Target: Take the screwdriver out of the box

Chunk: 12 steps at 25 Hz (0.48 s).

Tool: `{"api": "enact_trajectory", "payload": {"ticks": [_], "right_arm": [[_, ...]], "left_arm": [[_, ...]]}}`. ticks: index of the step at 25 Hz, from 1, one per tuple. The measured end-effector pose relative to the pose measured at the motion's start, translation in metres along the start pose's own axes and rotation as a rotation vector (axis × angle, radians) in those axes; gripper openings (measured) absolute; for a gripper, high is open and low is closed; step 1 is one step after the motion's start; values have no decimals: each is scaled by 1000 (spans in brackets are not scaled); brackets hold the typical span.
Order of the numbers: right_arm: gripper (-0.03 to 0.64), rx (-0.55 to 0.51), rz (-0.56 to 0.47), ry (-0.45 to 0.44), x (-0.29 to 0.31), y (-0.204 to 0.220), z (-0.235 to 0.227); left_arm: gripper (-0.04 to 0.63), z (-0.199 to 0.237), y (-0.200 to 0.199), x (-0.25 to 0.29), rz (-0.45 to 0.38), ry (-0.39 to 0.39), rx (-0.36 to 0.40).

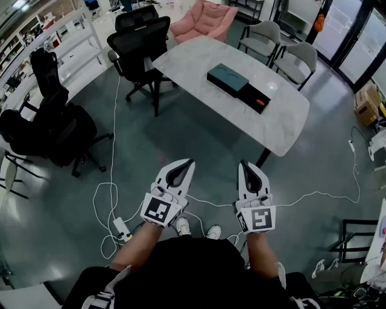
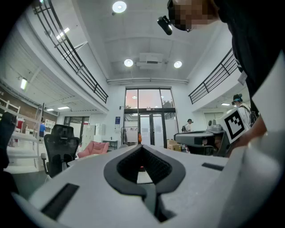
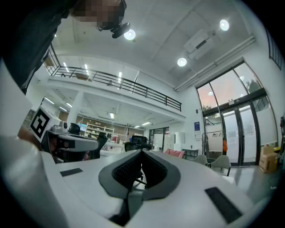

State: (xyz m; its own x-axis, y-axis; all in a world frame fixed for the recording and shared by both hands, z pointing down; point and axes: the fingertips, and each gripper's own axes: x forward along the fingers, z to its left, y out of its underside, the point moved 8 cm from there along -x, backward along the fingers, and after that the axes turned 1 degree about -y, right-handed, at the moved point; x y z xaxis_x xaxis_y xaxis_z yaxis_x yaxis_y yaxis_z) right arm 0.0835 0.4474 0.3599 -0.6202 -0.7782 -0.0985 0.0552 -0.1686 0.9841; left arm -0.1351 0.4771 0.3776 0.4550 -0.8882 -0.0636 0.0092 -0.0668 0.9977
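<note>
A dark teal box point(image 1: 227, 79) lies on the pale marble table point(image 1: 193, 63), well ahead of me. Its black drawer point(image 1: 254, 98) is slid out towards the right, and an orange piece of the screwdriver point(image 1: 260, 102) shows at its end. Both grippers hang over the floor, far short of the table. My left gripper point(image 1: 190, 162) has its tips together and holds nothing. My right gripper point(image 1: 243, 163) is shut and empty too. In the left gripper view the left gripper point(image 2: 141, 147) points level at the table; in the right gripper view the right gripper point(image 3: 141, 152) points at distant chairs.
Black office chairs point(image 1: 140, 37) stand at the table's far left, a pink armchair point(image 1: 204, 18) behind it and grey chairs point(image 1: 295, 60) to its right. Another black chair with bags point(image 1: 53, 127) is at the left. White cables point(image 1: 111, 193) and a power strip point(image 1: 122, 228) lie on the floor.
</note>
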Motion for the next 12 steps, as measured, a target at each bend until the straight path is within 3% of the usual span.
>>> {"api": "enact_trajectory", "payload": {"ticks": [12], "right_arm": [[23,35,-35,31,10,0,32]], "left_arm": [[5,28,9,-17,17,47,-2]]}}
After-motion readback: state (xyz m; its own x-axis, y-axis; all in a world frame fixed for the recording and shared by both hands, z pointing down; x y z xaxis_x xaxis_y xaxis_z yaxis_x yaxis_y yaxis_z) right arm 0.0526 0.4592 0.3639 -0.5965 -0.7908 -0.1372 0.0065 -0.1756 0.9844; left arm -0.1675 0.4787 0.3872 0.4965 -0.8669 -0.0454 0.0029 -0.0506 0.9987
